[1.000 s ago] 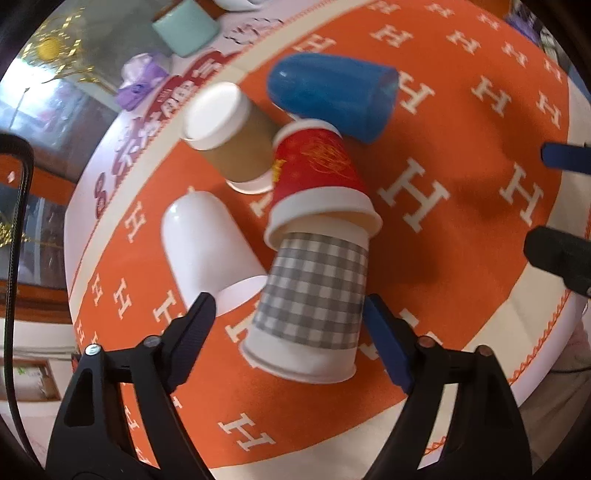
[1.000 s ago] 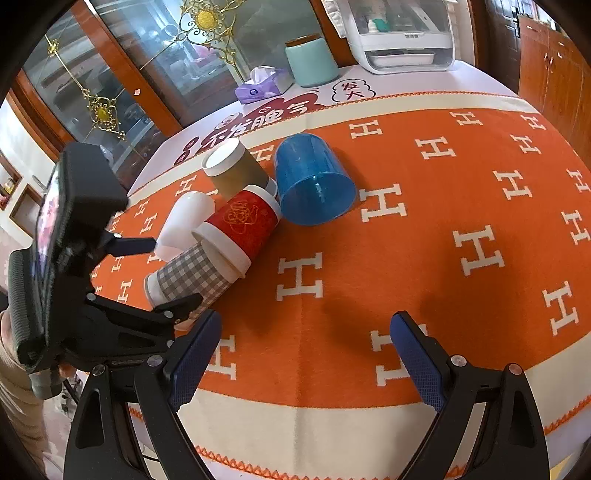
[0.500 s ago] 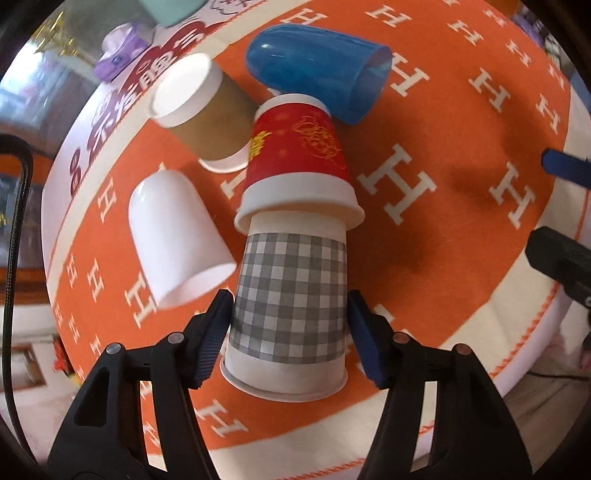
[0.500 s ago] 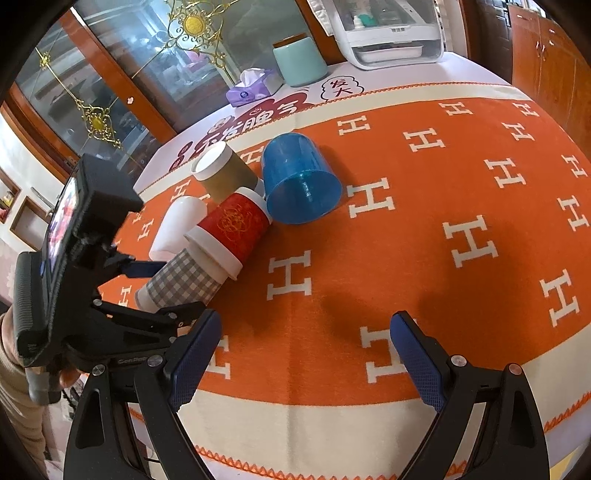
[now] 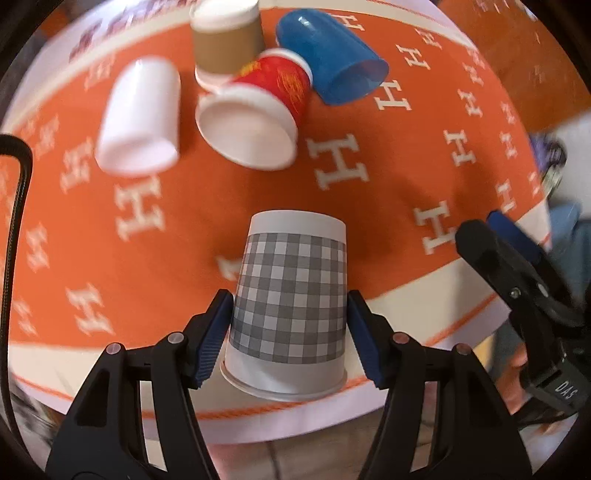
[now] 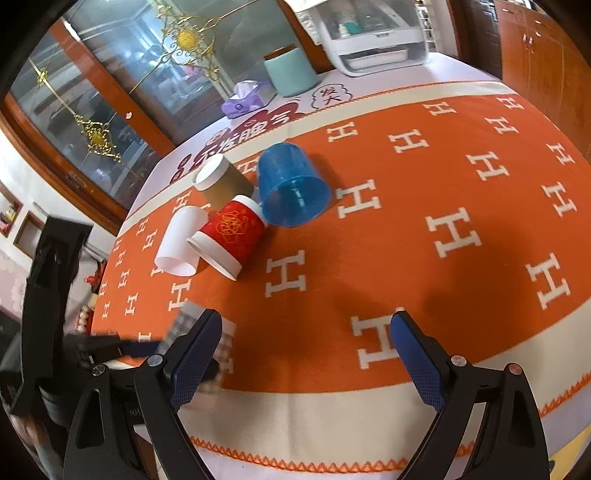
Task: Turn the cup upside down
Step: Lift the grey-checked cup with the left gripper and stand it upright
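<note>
My left gripper (image 5: pixel 288 332) is shut on the grey checked paper cup (image 5: pixel 291 295), gripping its sides near the rim end, with the cup's base pointing away over the orange cloth. In the right wrist view the cup (image 6: pixel 184 321) shows blurred behind my left finger. My right gripper (image 6: pixel 306 350) is open and empty above the front of the cloth; it also shows at the right of the left wrist view (image 5: pixel 517 266).
A red cup (image 5: pixel 258 114), a white cup (image 5: pixel 142 118), a blue cup (image 5: pixel 332 61) and a brown cup with a lid (image 5: pixel 227 40) lie on the orange H-pattern cloth (image 6: pixel 461 229). A teal container (image 6: pixel 290 70), tissue pack (image 6: pixel 245 98) and white appliance (image 6: pixel 373 33) stand at the back.
My left gripper closed on the checked cup, pulled it out of the red cup and drew it back toward the table's front edge. The red cup's open mouth now shows.
</note>
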Motion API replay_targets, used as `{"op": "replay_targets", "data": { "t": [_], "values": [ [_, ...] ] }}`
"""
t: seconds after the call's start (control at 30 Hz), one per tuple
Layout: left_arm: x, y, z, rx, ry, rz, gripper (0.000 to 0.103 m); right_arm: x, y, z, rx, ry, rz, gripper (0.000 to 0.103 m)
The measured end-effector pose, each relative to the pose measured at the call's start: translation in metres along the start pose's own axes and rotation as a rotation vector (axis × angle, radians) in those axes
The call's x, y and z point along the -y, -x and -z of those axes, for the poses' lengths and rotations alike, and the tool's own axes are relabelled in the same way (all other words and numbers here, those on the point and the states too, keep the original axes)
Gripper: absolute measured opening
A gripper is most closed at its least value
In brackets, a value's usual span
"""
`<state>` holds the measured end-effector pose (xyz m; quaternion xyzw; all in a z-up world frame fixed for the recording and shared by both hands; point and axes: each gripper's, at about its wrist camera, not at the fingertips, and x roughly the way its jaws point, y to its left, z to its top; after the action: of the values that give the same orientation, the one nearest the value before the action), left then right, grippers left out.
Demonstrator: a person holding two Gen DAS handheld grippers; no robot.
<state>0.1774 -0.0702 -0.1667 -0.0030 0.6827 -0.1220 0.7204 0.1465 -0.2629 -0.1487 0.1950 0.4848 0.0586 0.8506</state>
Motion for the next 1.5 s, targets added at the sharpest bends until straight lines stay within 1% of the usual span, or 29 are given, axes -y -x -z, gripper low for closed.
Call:
{"op": "replay_targets", "data": {
  "t": [0.1, 0.2, 0.27, 0.37, 0.43, 0.5, 0.57, 0.63, 0.77, 1.07, 1.23, 1.37, 1.5],
  "values": [
    [-0.006, -0.009, 0.018, 0.026, 0.114, 0.065, 0.06, 0.007, 0.005, 0.004, 0.003, -0.019, 0.006, 0.094],
    [-0.008, -0.017, 0.036, 0.062, 0.207, 0.105, 0.06, 0.013, 0.008, 0.008, 0.004, -0.03, 0.011, 0.094],
    [-0.011, -0.02, 0.041, 0.087, 0.242, 0.112, 0.061, 0.015, 0.008, 0.01, -0.001, -0.034, 0.014, 0.094],
    [-0.016, -0.022, 0.043, 0.098, 0.261, 0.108, 0.062, 0.016, 0.007, 0.014, -0.013, -0.037, 0.015, 0.094],
    [-0.019, -0.021, 0.046, 0.104, 0.263, 0.109, 0.062, 0.017, 0.006, 0.017, -0.023, -0.041, 0.008, 0.094],
    [-0.021, -0.018, 0.049, 0.108, 0.243, 0.093, 0.063, 0.017, 0.004, 0.019, -0.032, -0.044, 0.001, 0.094],
    [-0.02, -0.017, 0.047, 0.105, 0.229, 0.095, 0.077, 0.016, 0.003, 0.02, -0.037, -0.048, -0.003, 0.094],
    [-0.022, -0.012, 0.048, 0.118, 0.225, 0.105, 0.084, 0.016, 0.003, 0.02, -0.039, -0.05, -0.007, 0.094],
    [-0.022, -0.005, 0.049, 0.133, 0.209, 0.123, 0.084, 0.013, 0.003, 0.02, -0.042, -0.049, -0.013, 0.094],
    [-0.029, 0.02, 0.062, 0.174, 0.15, 0.097, 0.084, 0.013, 0.002, 0.02, -0.074, -0.075, -0.063, 0.094],
    [-0.042, 0.045, 0.075, 0.246, 0.13, 0.083, 0.084, 0.005, -0.006, 0.022, -0.121, -0.075, -0.114, 0.094],
    [-0.057, 0.062, 0.086, 0.332, 0.116, 0.021, 0.084, -0.008, -0.017, 0.025, -0.184, -0.063, -0.167, 0.094],
    [-0.073, 0.065, 0.092, 0.378, 0.12, -0.038, 0.082, -0.022, -0.031, 0.026, -0.247, -0.065, -0.212, 0.094]
  ]
}}
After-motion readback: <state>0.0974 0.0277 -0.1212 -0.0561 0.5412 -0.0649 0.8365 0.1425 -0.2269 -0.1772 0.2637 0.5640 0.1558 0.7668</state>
